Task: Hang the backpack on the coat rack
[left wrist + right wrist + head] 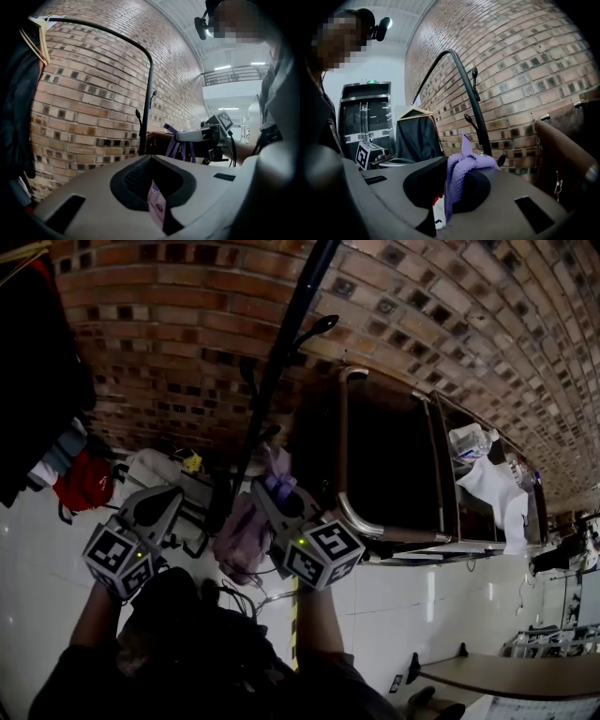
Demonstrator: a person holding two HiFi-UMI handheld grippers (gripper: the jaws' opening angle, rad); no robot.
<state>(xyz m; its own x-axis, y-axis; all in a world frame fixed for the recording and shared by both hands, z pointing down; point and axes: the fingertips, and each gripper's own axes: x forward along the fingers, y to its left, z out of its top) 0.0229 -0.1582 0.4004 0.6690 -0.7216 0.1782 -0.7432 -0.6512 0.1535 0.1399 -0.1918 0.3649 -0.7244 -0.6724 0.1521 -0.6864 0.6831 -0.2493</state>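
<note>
The backpack (242,535) is lilac, of soft cloth, with darker purple straps (180,146). It hangs limp and bunched in the air just in front of the coat rack (281,352), lower than the rack's hooks (317,329) and not on any of them. A mesh-textured lilac strap (458,180) is pinched in the right gripper's (272,491) fingers, its loose end sticking up toward the rack's post. A small pale lilac printed piece (157,206) is pinched in the left gripper's (171,501) fingers. The coat rack is black, with a thin upright post, short knob-tipped hooks jutting from it at different heights, and a bar leading off its top.
</note>
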